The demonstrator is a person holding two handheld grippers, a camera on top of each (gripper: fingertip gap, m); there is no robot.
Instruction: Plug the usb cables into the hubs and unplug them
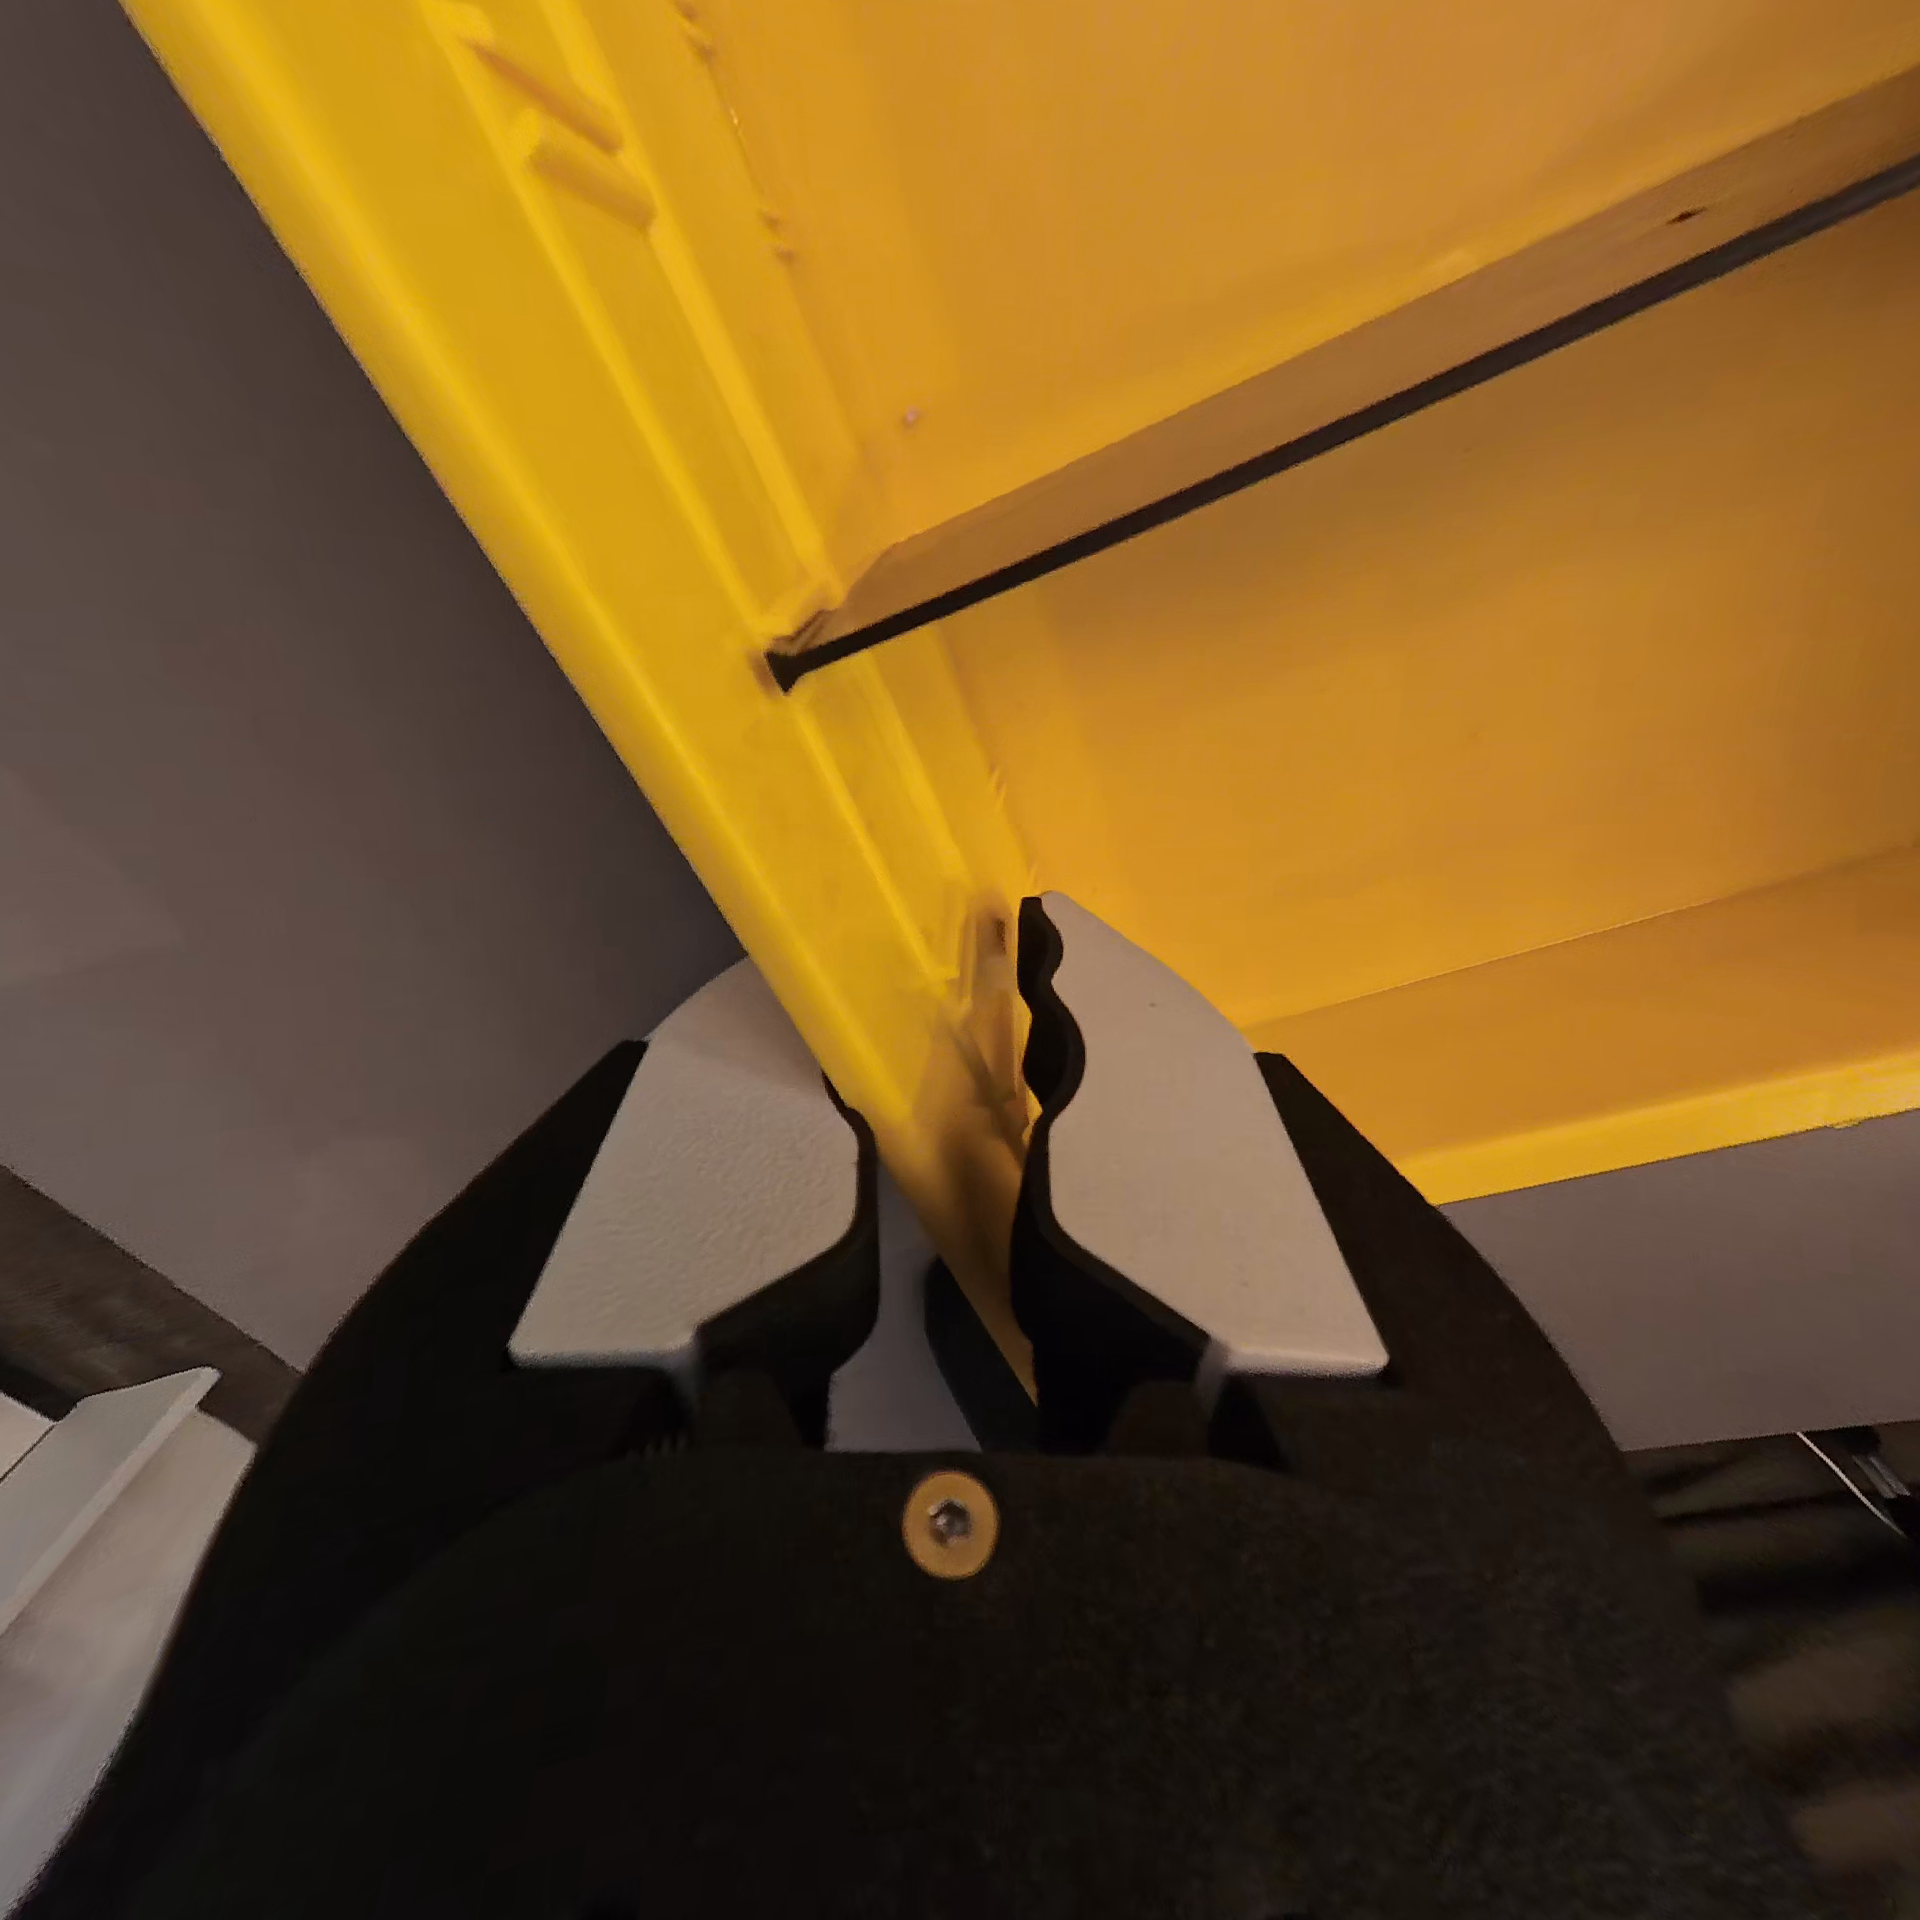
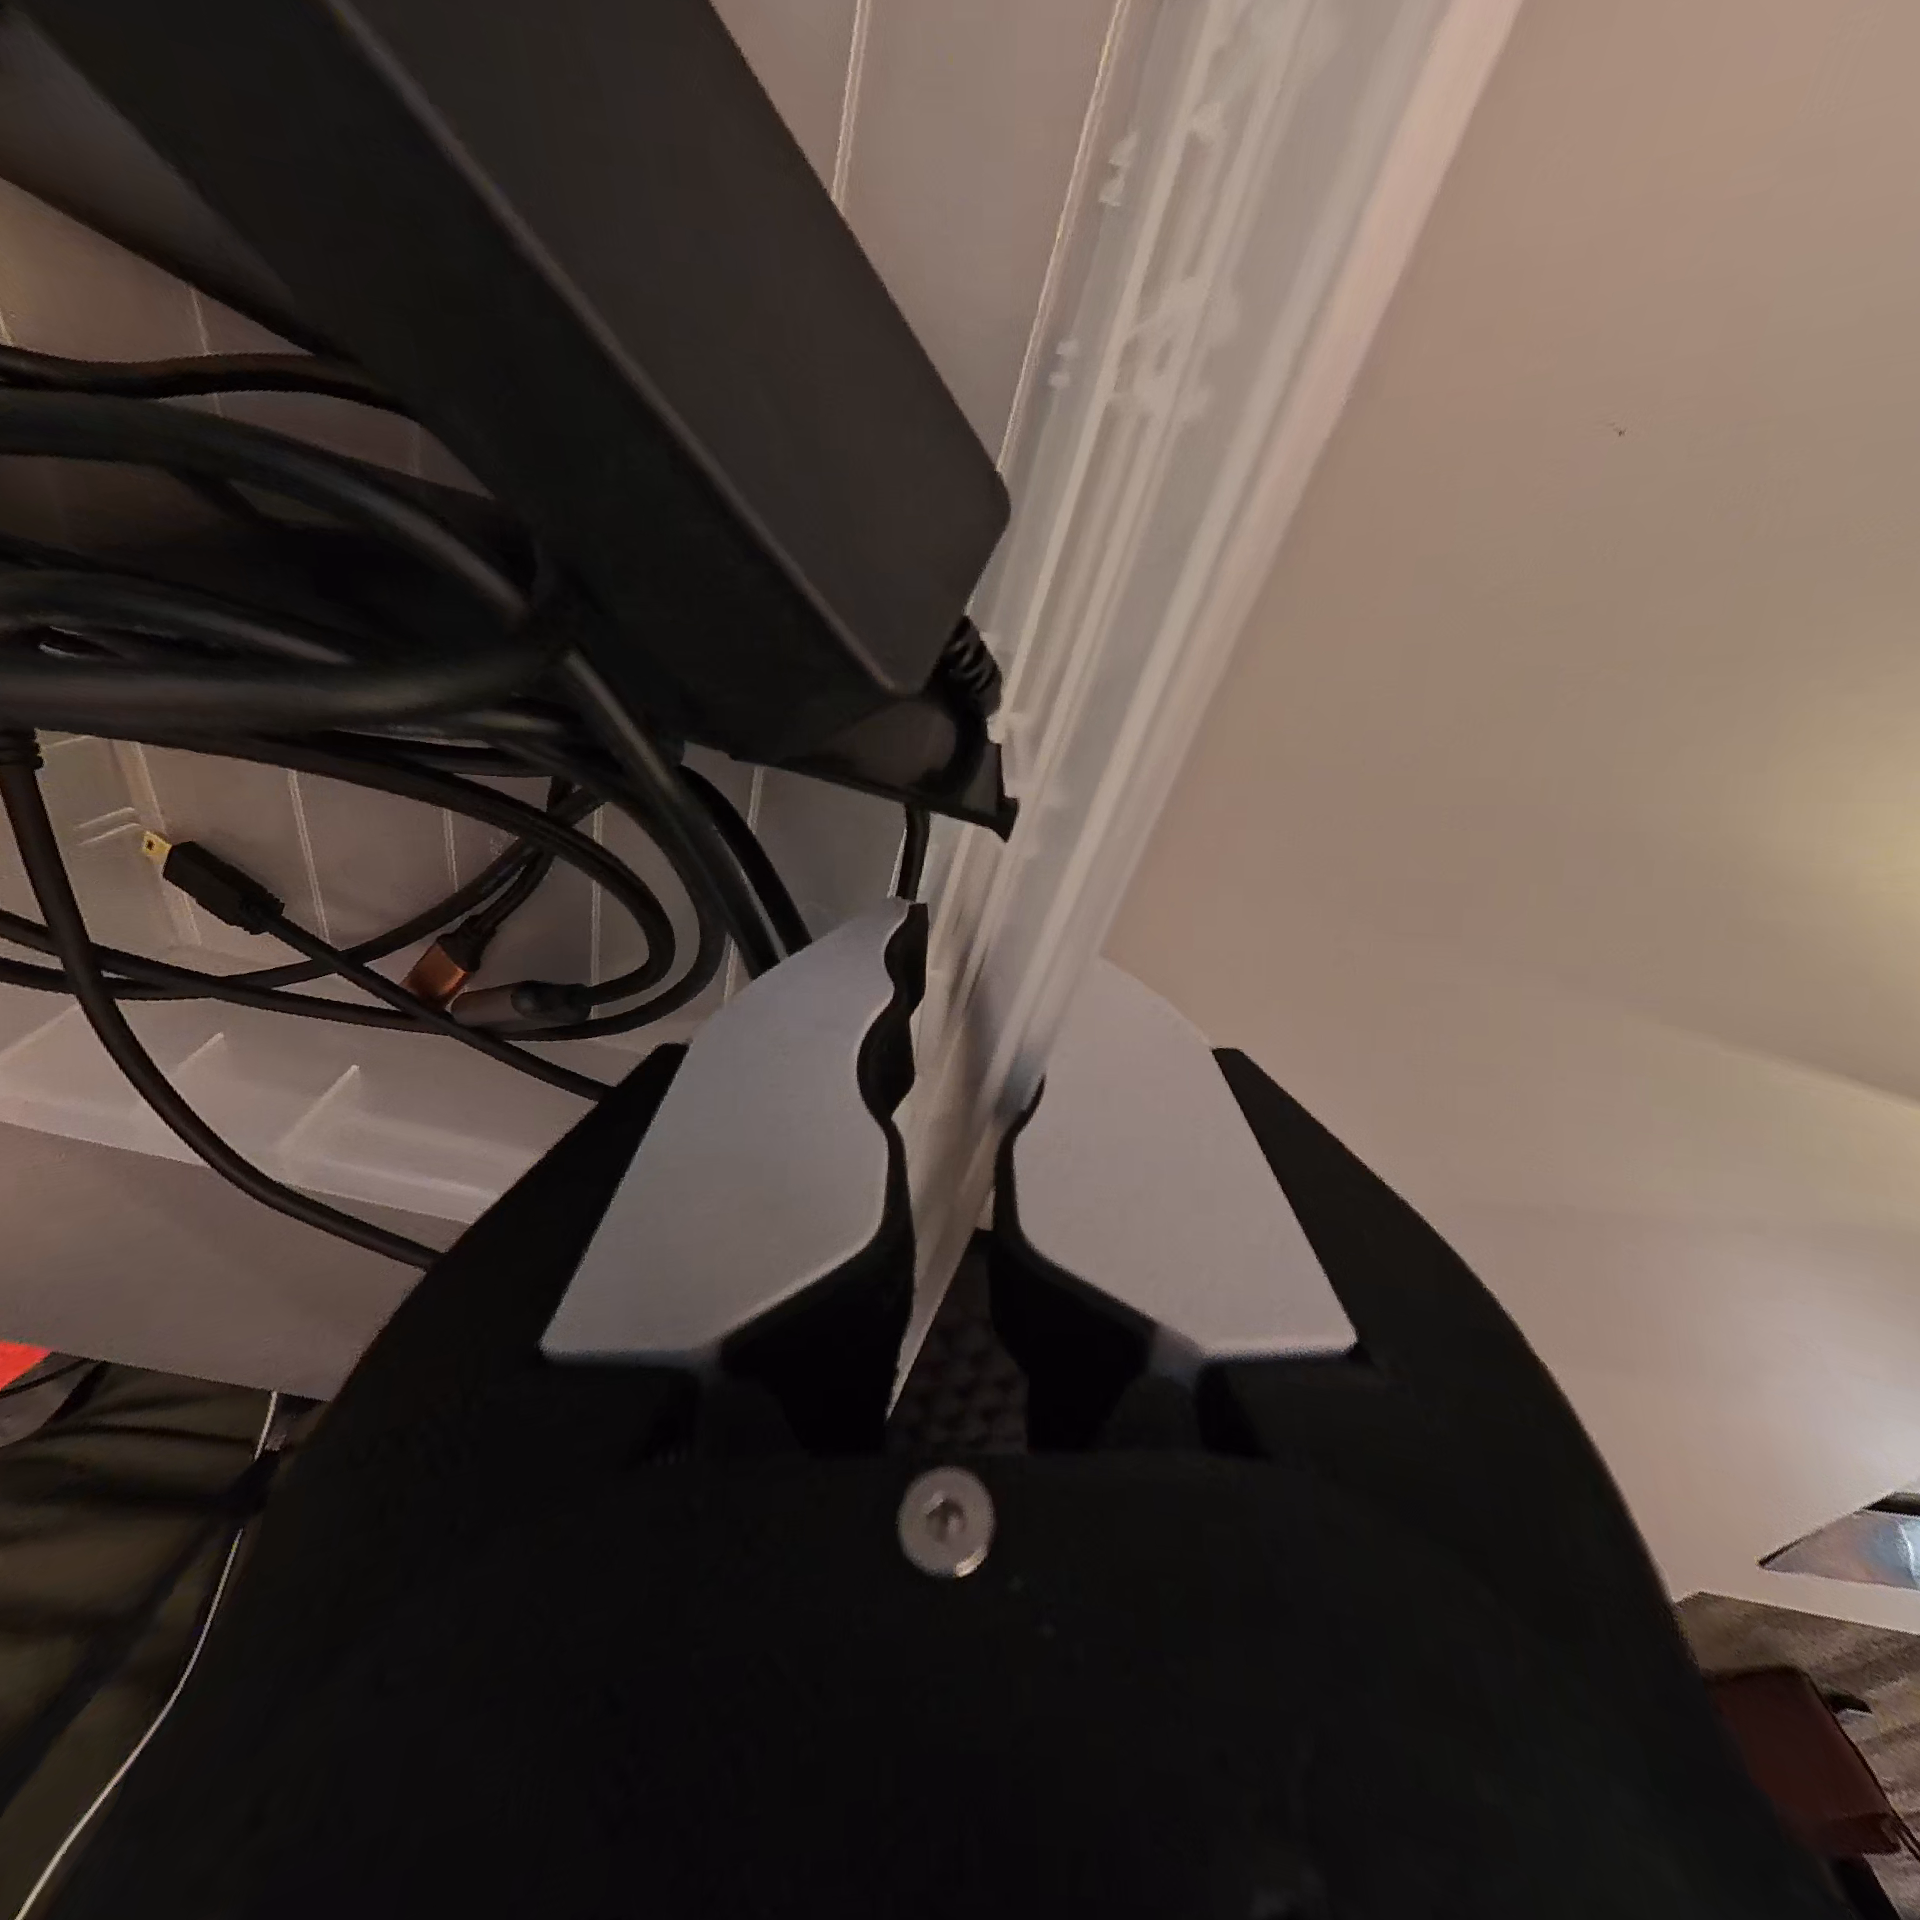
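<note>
My left gripper is shut on the rim of a yellow plastic bin, one finger inside and one outside. The bin has a yellow divider and looks empty. My right gripper is shut on the rim of a clear plastic bin. Inside it lie a dark grey flat hub, a tangle of black cables, a loose black USB plug and a copper-coloured plug. A black plug sits at the hub's near corner.
Both bins rest on a pale surface. A white ledge shows at the lower left of the left wrist view. Patterned floor shows at the lower right of the right wrist view. One gripper's finger ends stand about 50 cm off the other's.
</note>
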